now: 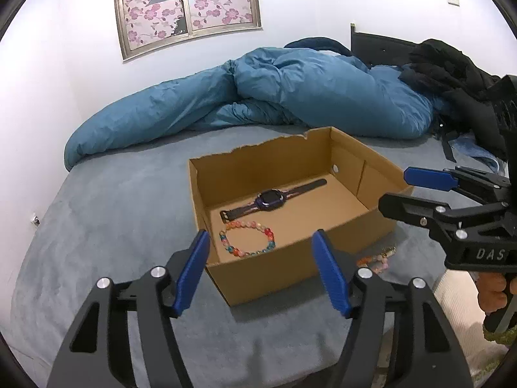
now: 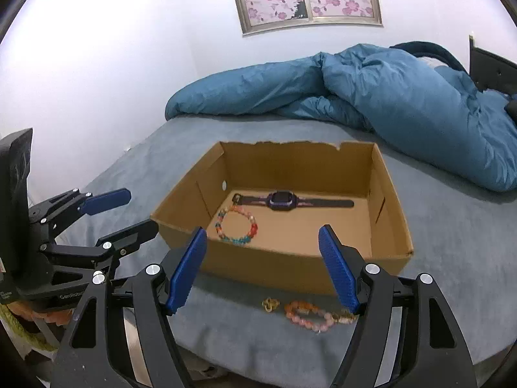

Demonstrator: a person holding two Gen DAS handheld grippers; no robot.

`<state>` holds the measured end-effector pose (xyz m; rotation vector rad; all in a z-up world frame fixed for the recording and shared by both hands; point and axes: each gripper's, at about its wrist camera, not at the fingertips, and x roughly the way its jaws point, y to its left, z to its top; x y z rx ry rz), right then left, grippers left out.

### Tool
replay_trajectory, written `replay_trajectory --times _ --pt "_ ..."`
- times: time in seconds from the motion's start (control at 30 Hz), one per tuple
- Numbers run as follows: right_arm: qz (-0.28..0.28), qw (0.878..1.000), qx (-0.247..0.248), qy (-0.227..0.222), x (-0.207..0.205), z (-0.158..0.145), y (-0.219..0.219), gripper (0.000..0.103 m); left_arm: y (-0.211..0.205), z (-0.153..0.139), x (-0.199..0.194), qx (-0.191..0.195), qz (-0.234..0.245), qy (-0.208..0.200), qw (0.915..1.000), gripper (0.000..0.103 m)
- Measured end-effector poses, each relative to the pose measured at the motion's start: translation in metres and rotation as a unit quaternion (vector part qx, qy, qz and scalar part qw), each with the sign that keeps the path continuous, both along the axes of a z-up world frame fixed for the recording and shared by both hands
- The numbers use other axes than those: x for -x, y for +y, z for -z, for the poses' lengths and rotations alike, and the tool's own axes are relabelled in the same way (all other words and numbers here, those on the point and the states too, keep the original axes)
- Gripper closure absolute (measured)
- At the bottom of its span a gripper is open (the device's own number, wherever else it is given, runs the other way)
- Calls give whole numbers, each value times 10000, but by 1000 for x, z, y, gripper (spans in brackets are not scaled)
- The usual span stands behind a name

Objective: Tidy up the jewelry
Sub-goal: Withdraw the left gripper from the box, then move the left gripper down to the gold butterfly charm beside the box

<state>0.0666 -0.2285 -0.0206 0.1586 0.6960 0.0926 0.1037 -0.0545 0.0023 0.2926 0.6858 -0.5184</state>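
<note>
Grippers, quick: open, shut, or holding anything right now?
Left gripper: open, holding nothing.
Right gripper: open, holding nothing.

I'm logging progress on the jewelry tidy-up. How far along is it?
Done: the purple watch and the multicolored bead bracelet lie inside the cardboard box. In hand: nothing; the left gripper and right gripper both stand open and empty. Left: the pink-orange bead bracelet and a small gold piece on the bed in front of the box.

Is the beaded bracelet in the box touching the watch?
Apart. The left wrist view shows bare cardboard between the beaded bracelet and the watch.
</note>
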Motion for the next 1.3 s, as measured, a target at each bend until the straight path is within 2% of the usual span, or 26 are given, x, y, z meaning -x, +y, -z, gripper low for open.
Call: replay_trajectory --times 0.23,0.47,1.3 --pt "27 9999 -6 123 15 13 -2 34 -7 14 12 -183 90 -27 9998 34" --pt "81 9997 -89 204 18 22 -3 34 -9 21 13 -187 105 18 9998 33" --pt "171 9994 -173 228 23 24 -7 34 -15 33 18 -351 165 -56 9992 32"
